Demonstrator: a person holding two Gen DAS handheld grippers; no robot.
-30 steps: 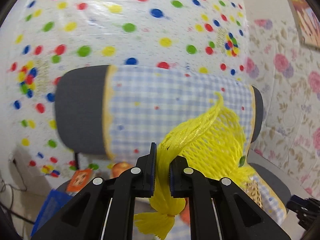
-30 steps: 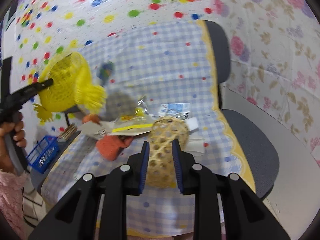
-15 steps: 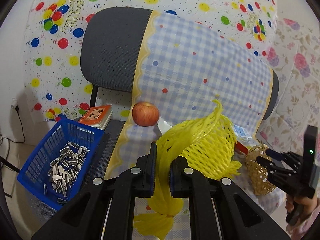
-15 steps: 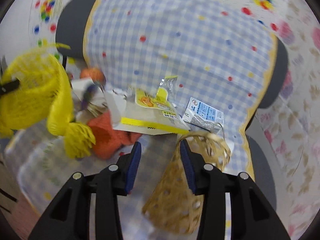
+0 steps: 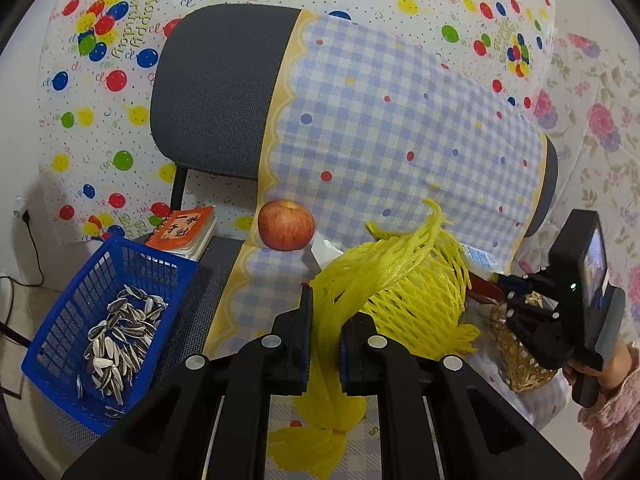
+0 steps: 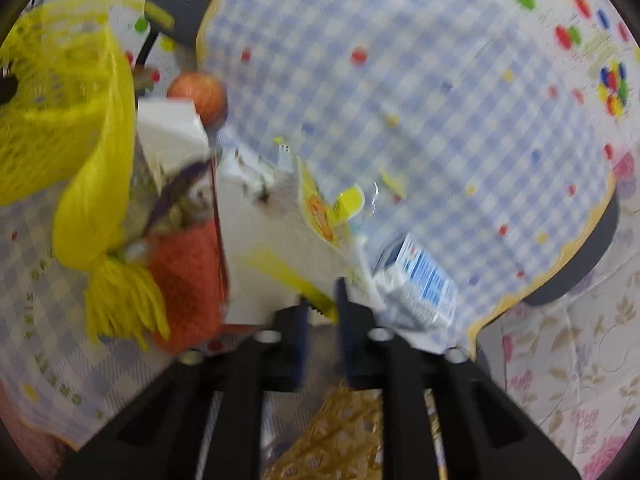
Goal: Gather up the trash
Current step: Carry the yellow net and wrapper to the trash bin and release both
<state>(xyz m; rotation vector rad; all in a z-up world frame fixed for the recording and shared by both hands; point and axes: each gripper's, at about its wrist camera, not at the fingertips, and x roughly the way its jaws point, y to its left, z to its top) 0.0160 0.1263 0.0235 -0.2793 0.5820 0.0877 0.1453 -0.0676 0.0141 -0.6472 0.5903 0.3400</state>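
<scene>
At the far left a blue basket [image 5: 100, 320] of sunflower seed shells sits on the chair seat, with an apple [image 5: 285, 230] further right. The left gripper [image 5: 324, 334] has its jaws clenched on the yellow foam net [image 5: 400, 288]. The right gripper [image 6: 322, 312] has its jaws closed at the edge of a white and yellow wrapper [image 6: 280, 252], above a woven basket [image 6: 336, 440].

Before me stands a dark grey office chair [image 5: 218, 92], its back and seat draped with a blue-and-white checked cloth [image 5: 400, 136] edged in yellow scallops. Behind it hangs a white sheet [image 5: 120, 80] printed with coloured balloons. To my right, floral wallpaper [image 5: 600, 128] with pink roses. A pale floor [image 5: 20, 320] shows lower left, with a black cable [image 5: 36, 256] trailing from the wall.
</scene>
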